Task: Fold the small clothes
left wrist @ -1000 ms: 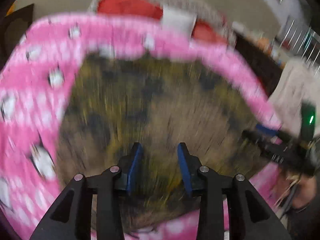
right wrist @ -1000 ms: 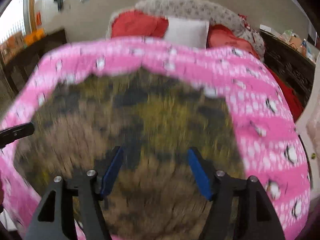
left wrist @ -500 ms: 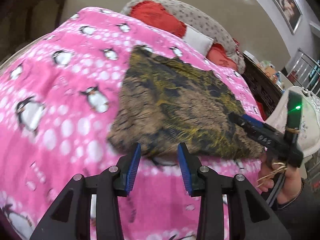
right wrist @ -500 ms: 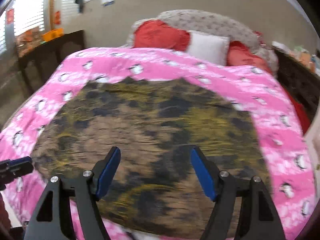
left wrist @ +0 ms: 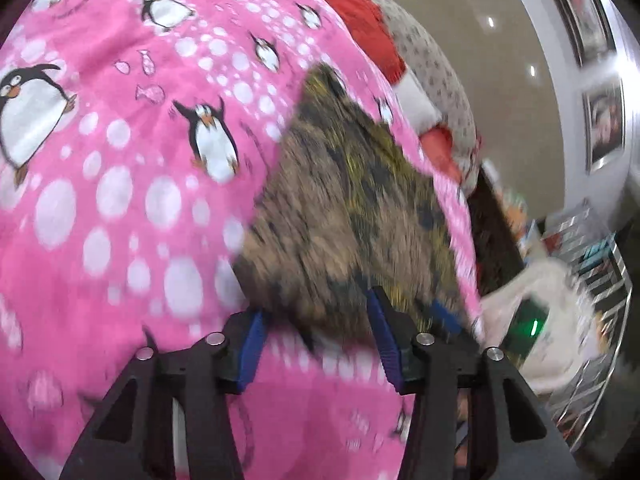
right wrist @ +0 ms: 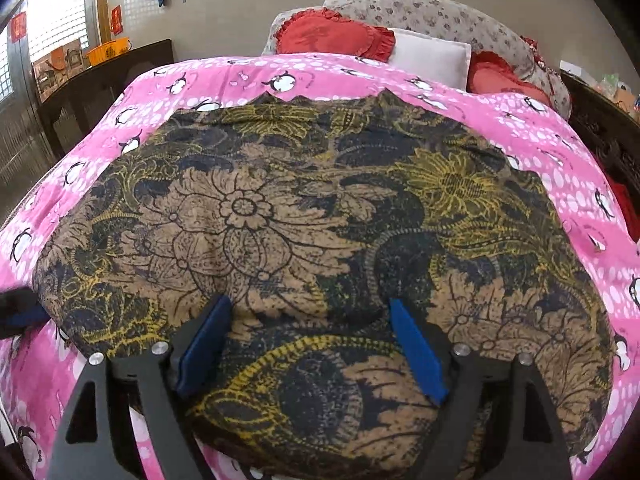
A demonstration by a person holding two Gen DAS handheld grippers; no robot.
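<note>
Item: brown, black and yellow floral-print cloth (right wrist: 304, 232), thin woven fabric, lying flat mid-bed on a pink fleece penguin blanket (right wrist: 560, 148), reaching its near edge. Left gripper (left wrist: 316, 344) and right gripper (right wrist: 308, 344): blue-padded fingers spread, grasping nothing. No legible writing.

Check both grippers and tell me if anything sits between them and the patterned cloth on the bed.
Nothing visible does. The right gripper hangs open directly over the brown floral cloth, which lies flat on the pink penguin blanket. The left gripper is open at the cloth's near corner; that view is blurred, yet nothing shows between.
</note>
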